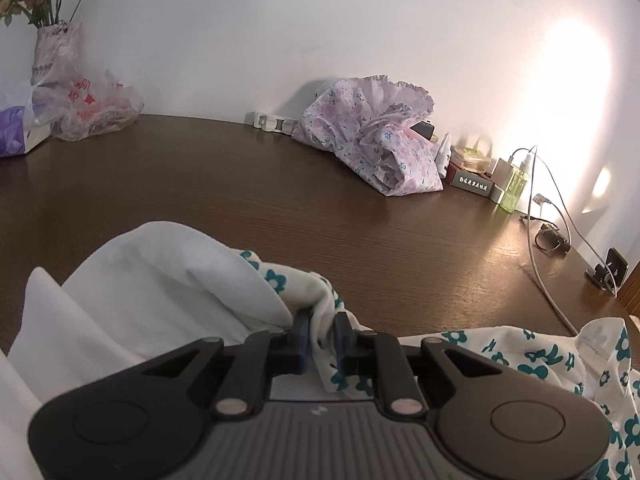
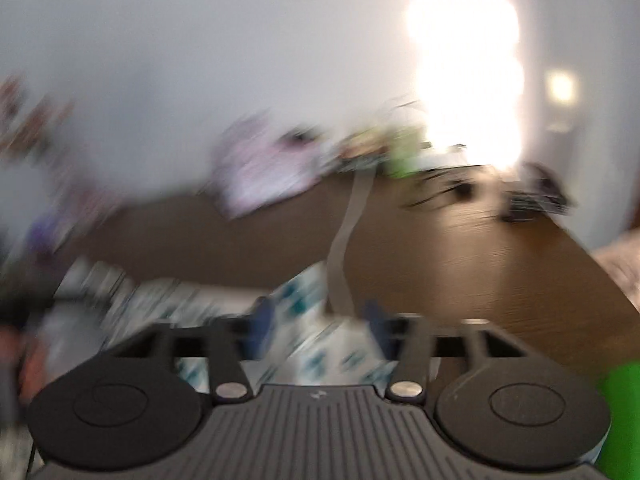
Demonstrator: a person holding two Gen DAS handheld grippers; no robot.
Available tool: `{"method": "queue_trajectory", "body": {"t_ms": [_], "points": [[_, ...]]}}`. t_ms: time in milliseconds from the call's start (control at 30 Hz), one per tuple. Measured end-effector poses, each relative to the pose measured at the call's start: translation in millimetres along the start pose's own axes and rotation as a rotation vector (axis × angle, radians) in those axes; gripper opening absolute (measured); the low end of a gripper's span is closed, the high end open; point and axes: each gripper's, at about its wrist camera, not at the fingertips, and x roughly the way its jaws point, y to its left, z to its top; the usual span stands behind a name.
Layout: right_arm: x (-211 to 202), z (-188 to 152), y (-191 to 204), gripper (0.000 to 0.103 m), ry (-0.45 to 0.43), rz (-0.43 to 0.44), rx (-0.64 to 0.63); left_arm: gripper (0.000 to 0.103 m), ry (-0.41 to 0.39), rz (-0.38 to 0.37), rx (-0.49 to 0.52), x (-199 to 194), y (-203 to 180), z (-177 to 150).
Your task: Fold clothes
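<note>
A white garment with teal flowers [image 1: 540,356] lies crumpled on the dark wooden table [image 1: 280,200] at the near edge, its plain white inner side [image 1: 160,280] turned up on the left. My left gripper [image 1: 322,326] is shut on a bunched fold of this garment, which stands up between the blue pads. The right wrist view is heavily blurred. There my right gripper [image 2: 318,312] has its fingers well apart, and the flowered garment [image 2: 320,344] lies loose under and between them without being pinched.
A pink floral cloth bundle [image 1: 372,140] sits against the back wall. A vase of flowers [image 1: 56,52] and a plastic bag [image 1: 100,108] stand at the far left. Small boxes, a green spray bottle [image 1: 514,188] and cables [image 1: 536,240] crowd the right side.
</note>
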Motion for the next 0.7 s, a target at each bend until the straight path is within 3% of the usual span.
{"method": "queue_trajectory", "body": {"t_ms": [100,167,200,267,333,467,533,567,700], "points": [[-1.8,-16.9,22.6,0.06,0.115,0.047,-0.12,0.013,0.0,-0.002,-0.003,-0.3,0.9,0.0],[4.0,-30.7,29.0,0.039,0.167,0.053,-0.152,0.013,0.0,-0.002,-0.003,-0.4,0.9,-0.2],[6.2,-35.9,29.9,0.011,0.184,0.039,-0.141,0.013,0.0,-0.002,-0.003,-0.5,0.8,-0.2],[3.2,-35.2,21.5,0.003,0.157,-0.004,-0.093,0.013,0.0,-0.002,-0.004,-0.6,0.7,-0.2],[-1.2,-31.5,7.1,0.003,0.14,-0.029,-0.024,0.013,0.0,-0.002,-0.003,-0.8,0.5,-0.4],[-10.9,-31.9,1.6,0.006,0.137,-0.051,-0.055,0.013,0.0,-0.004,-0.008,-1.2,0.5,-0.6],[-17.9,-34.5,10.2,0.019,0.129,-0.035,-0.076,0.013,0.0,-0.01,-0.012,-1.7,1.0,-0.5],[-21.9,-35.0,15.4,0.024,0.113,-0.015,-0.084,0.014,0.007,-0.017,-0.017,-2.2,1.4,0.5],[-25.1,-18.6,35.4,0.037,0.077,0.124,-0.109,0.032,0.049,-0.063,-0.077,-7.8,8.3,9.5]]}}
